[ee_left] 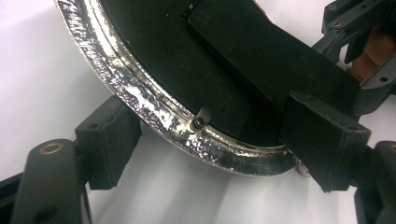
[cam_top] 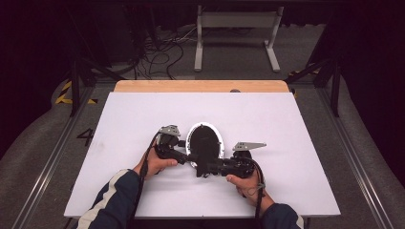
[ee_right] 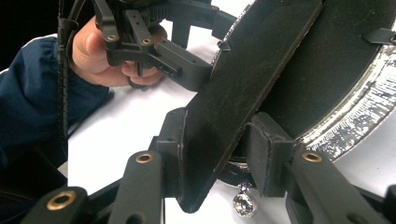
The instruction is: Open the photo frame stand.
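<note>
While the mirror frame lies face down at the white bench's centre, the left claw sits at its 8 o'clock, open. Left gripper view: jaws straddle the silver rim, untouching. Right gripper view: right claw clamps the black stand flap.

A dark numeral 4 is marked on the grey floor left of the table.

L gripper held in left hand, jaws wide apart, pointing right. R gripper in right hand, jaws clamped, pointing left.
</note>
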### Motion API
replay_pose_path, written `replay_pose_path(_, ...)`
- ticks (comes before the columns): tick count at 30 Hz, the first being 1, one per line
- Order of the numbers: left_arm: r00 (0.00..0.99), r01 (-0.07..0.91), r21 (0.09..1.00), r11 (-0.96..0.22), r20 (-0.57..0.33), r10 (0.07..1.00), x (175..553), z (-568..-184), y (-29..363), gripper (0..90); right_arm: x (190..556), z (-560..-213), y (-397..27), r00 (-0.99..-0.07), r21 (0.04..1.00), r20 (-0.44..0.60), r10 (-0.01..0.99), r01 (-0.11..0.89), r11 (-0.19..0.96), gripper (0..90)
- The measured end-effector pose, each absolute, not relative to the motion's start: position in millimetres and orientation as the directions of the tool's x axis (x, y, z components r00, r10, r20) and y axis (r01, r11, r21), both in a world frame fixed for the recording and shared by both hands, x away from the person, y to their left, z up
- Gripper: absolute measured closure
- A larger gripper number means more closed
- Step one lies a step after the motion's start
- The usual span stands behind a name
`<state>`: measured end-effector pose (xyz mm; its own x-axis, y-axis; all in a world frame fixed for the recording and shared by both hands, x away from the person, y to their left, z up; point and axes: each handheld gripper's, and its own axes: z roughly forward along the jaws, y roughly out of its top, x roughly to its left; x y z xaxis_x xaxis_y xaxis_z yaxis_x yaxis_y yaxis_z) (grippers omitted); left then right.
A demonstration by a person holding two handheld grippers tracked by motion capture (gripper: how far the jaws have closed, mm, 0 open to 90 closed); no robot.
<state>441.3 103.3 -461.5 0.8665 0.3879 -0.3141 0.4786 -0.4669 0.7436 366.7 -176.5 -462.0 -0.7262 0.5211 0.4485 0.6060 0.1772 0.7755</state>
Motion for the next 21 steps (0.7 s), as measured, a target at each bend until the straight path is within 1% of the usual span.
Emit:
replay_pose_path(2, 0.864, 0.478, 0.742, -0.47, -0.302, 0.402, 440.7, -460.9, 104.0, 33.2, 366.5, -461.9, -177.1, -0.725, 0.775, 0.451, 0.521, 0.608, 0.176, 61.1)
replay_pose_path(4, 0.867, 0.471, 0.749, -0.467, -0.295, 0.402, 439.1, -458.8, 105.1, 34.3, 365.9, -461.4, -177.4, -0.731, 0.781, 0.447, 0.516, 0.6, 0.173, 61.5)
replay_pose_path(5, 0.871, 0.459, 0.76, -0.461, -0.281, 0.404, 438.4, -457.3, 105.5, 37.7, 365.1, -460.4, -178.0, -0.733, 0.786, 0.439, 0.519, 0.594, 0.174, 64.0)
replay_pose_path(6, 0.868, 0.461, 0.765, -0.449, -0.285, 0.406, 437.5, -455.8, 106.1, 37.7, 365.1, -460.4, -178.0, -0.733, 0.786, 0.439, 0.519, 0.594, 0.174, 64.0)
replay_pose_path(7, 0.872, 0.446, 0.786, -0.429, -0.273, 0.406, 436.9, -452.3, 108.9, 40.6, 365.0, -460.3, -178.6, -0.732, 0.786, 0.439, 0.521, 0.594, 0.172, 64.5)
replay_pose_path(8, 0.876, 0.432, 0.801, -0.414, -0.263, 0.405, 436.1, -449.8, 110.6, 45.9, 365.1, -459.9, -179.9, -0.728, 0.786, 0.434, 0.531, 0.594, 0.172, 65.7)
replay_pose_path(10, 0.884, 0.401, 0.821, -0.405, -0.232, 0.406, 433.1, -444.8, 111.8, 51.4, 365.9, -460.7, -181.7, -0.72, 0.784, 0.434, 0.541, 0.598, 0.166, 67.7)
replay_pose_path(12, 0.889, 0.375, 0.834, -0.405, -0.2, 0.412, 429.4, -440.2, 112.0, 54.6, 365.9, -461.9, -181.7, -0.709, 0.78, 0.436, 0.555, 0.605, 0.159, 68.5)
replay_pose_path(16, 0.895, 0.328, 0.853, -0.406, -0.142, 0.424, 422.6, -433.4, 110.4, 56.7, 365.3, -462.1, -181.2, -0.701, 0.783, 0.429, 0.57, 0.603, 0.152, 71.5)
replay_pose_path(19, 0.901, 0.278, 0.862, -0.423, -0.082, 0.425, 417.5, -428.4, 108.5, 57.8, 365.0, -461.9, -181.0, -0.698, 0.783, 0.422, 0.578, 0.602, 0.156, 74.2)
replay_pose_path(21, 0.902, 0.273, 0.866, -0.418, -0.079, 0.424, 415.5, -427.7, 108.7, 58.6, 364.9, -461.9, -181.4, -0.702, 0.785, 0.414, 0.579, 0.597, 0.163, 75.2)
